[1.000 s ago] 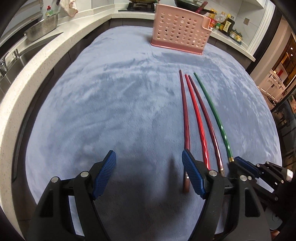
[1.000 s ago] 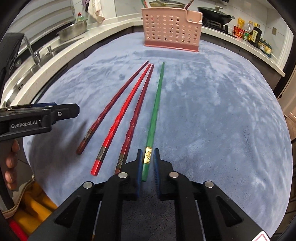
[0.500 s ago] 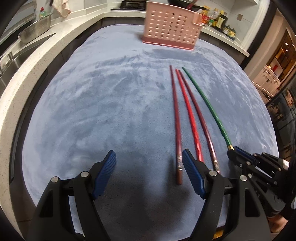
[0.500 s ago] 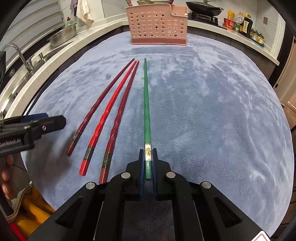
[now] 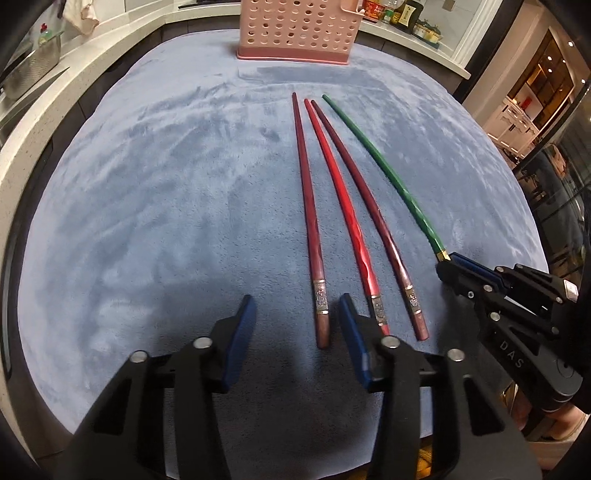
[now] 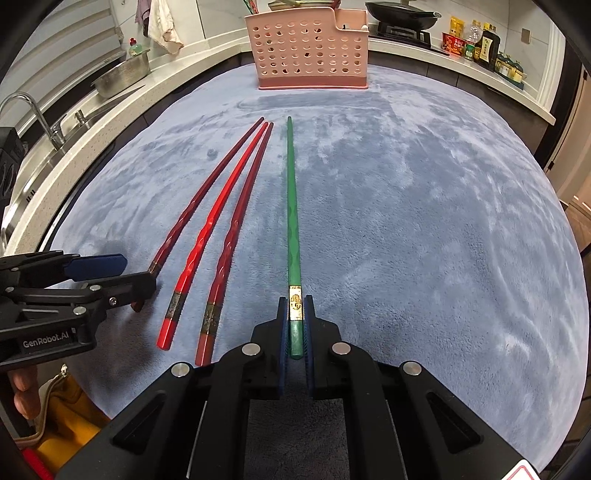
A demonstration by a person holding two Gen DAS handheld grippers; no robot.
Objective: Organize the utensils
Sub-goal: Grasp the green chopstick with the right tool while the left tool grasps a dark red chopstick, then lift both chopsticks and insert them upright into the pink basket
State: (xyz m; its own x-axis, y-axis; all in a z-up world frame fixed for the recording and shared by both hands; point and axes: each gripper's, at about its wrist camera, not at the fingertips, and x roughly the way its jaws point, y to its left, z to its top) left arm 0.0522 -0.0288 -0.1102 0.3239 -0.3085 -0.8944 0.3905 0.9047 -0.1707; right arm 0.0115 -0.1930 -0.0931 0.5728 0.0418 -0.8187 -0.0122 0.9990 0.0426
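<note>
Narrowed just now: left gripper jaws, straddling leftmost dark red chopstick without pressing it. Clamped tight on green chopstick: right gripper. Beyond, on blue cloth, pink basket.

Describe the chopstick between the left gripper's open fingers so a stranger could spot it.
On the blue cloth, before the pink basket, lie four chopsticks. It is the dark red chopstick farthest from the green chopstick, its butt between the left gripper fingers.
</note>
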